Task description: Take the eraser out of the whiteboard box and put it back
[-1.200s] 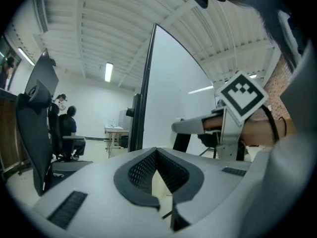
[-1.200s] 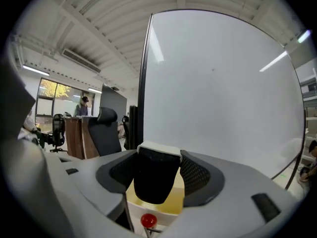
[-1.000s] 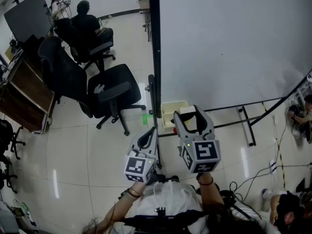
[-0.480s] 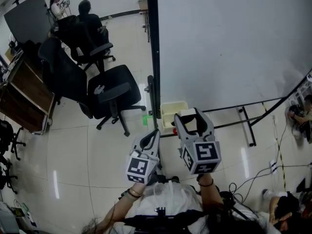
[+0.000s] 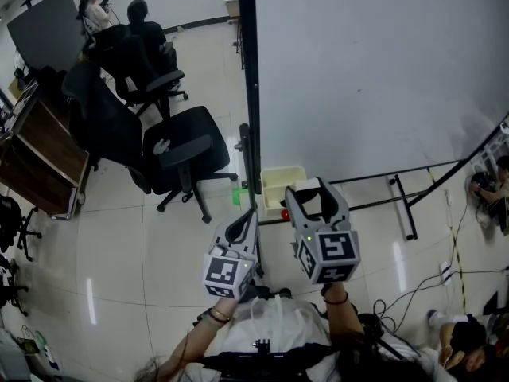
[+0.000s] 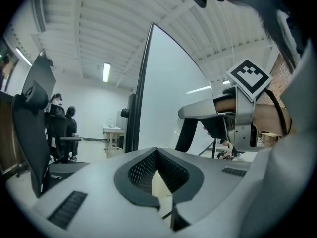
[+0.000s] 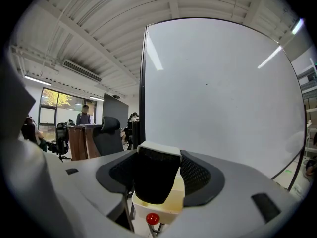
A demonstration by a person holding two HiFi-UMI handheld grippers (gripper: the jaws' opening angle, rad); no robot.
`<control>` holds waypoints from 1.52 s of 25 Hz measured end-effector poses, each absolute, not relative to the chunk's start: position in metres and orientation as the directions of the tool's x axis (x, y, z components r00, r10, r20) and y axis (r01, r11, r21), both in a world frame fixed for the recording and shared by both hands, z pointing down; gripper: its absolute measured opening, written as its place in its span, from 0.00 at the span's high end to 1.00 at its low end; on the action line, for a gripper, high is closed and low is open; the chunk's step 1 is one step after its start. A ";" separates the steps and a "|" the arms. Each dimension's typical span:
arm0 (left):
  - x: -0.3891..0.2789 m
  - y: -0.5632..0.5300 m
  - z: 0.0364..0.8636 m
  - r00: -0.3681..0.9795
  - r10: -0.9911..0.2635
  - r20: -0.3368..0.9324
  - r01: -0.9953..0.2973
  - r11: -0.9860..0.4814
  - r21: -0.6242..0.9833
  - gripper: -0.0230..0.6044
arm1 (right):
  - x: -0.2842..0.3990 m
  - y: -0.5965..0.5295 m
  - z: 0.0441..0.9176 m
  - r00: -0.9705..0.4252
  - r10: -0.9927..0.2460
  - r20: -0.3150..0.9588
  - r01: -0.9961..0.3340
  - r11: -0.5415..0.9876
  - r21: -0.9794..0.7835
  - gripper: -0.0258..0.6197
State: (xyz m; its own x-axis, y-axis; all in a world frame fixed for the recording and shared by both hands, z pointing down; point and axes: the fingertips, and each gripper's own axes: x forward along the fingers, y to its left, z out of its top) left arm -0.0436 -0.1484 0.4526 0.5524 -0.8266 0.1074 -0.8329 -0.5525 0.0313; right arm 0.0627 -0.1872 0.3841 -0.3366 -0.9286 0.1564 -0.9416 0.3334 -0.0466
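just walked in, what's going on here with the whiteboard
A person stands at the whiteboard with a handheld gripper in each hand. The right gripper is closed on the eraser, which has black felt and a white back, and holds it over the cream box at the board's lower corner. The left gripper is shut and empty, held alongside. The eraser is out of the box and not yet put back.
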 end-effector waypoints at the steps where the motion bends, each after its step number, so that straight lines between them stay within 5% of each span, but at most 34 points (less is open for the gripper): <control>1: -0.044 -0.148 0.453 0.551 -0.827 0.108 -0.834 -0.551 0.033 0.99 | 0.063 -0.188 0.384 -0.342 -0.928 0.148 -0.940 0.339 -0.045 0.52; 18: -0.046 -0.148 0.455 0.537 -0.836 0.109 -0.843 -0.536 0.040 0.99 | 0.063 -0.233 0.374 -0.291 -0.953 0.077 -0.954 0.296 0.054 0.52; 31: -0.062 -0.148 0.460 0.496 -0.860 0.120 -0.868 -0.495 0.041 0.99 | 0.036 -0.269 0.478 -0.293 -0.895 0.336 -0.924 0.356 0.143 0.47; 35: -0.062 -0.148 0.460 0.497 -0.859 0.121 -0.867 -0.496 0.042 0.99 | 0.042 -0.268 0.470 -0.291 -0.919 0.266 -0.939 0.328 0.106 0.43; 38: -0.063 -0.150 0.462 0.492 -0.862 0.118 -0.870 -0.491 0.043 0.99 | 0.049 -0.252 0.429 -0.319 -0.944 0.088 -0.947 0.322 0.020 0.49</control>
State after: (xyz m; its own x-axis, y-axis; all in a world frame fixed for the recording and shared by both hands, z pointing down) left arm -0.0634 -0.1496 0.4622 0.4925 -0.8623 0.1181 -0.8701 -0.4911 0.0428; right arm 0.0488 -0.2519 0.4291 -0.3193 -0.9436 0.0879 -0.9465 0.3221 0.0196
